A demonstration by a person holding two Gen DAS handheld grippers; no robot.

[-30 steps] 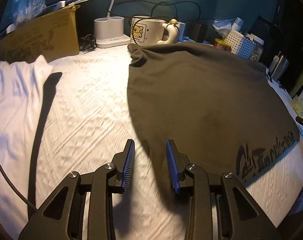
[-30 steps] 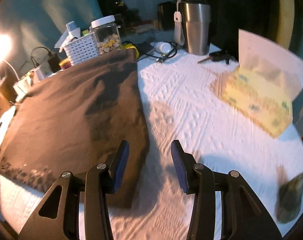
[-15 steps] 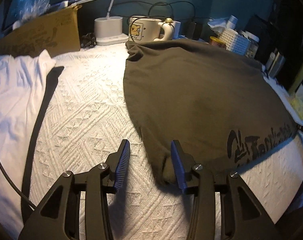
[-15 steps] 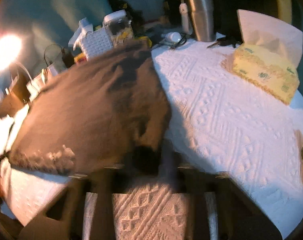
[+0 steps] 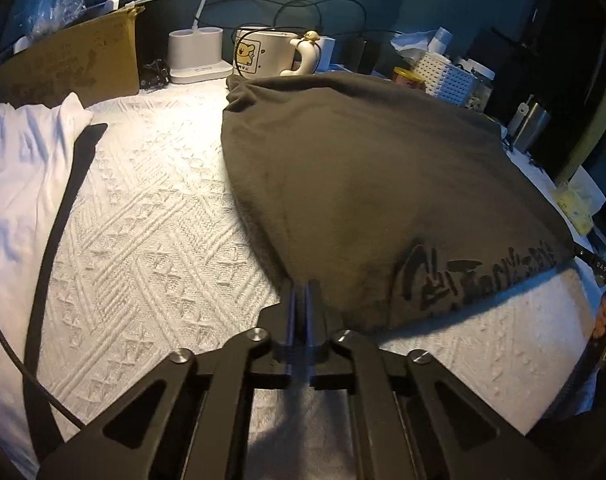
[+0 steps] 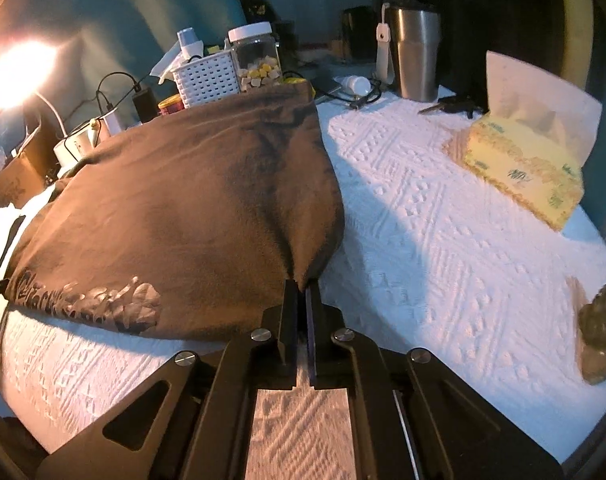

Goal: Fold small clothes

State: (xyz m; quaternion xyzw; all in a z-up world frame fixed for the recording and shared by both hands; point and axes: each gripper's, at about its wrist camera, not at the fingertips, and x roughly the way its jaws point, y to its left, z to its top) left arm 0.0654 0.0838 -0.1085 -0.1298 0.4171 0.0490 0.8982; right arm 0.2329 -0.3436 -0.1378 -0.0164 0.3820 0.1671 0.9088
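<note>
A dark grey-brown T-shirt [image 5: 375, 168] with black lettering along its near edge lies spread on a white textured cloth [image 5: 151, 248]. My left gripper [image 5: 302, 286] is shut on the shirt's near left corner. In the right wrist view the same shirt [image 6: 183, 208] shows, and my right gripper [image 6: 301, 286] is shut on its near right corner. Both pinched corners are lifted a little off the cloth.
A white garment [image 5: 19, 168] and a black strap [image 5: 63, 216] lie at the left. A cardboard box [image 5: 63, 64], mug [image 5: 263, 54] and white basket [image 5: 447, 76] line the back edge. A tissue box [image 6: 523, 160], steel tumbler [image 6: 417, 56] and small figurine [image 6: 601, 316] are on the right.
Both grippers were open a second ago. Each moved onto a near corner of the shirt and closed on it, puckering the fabric at the jaws.
</note>
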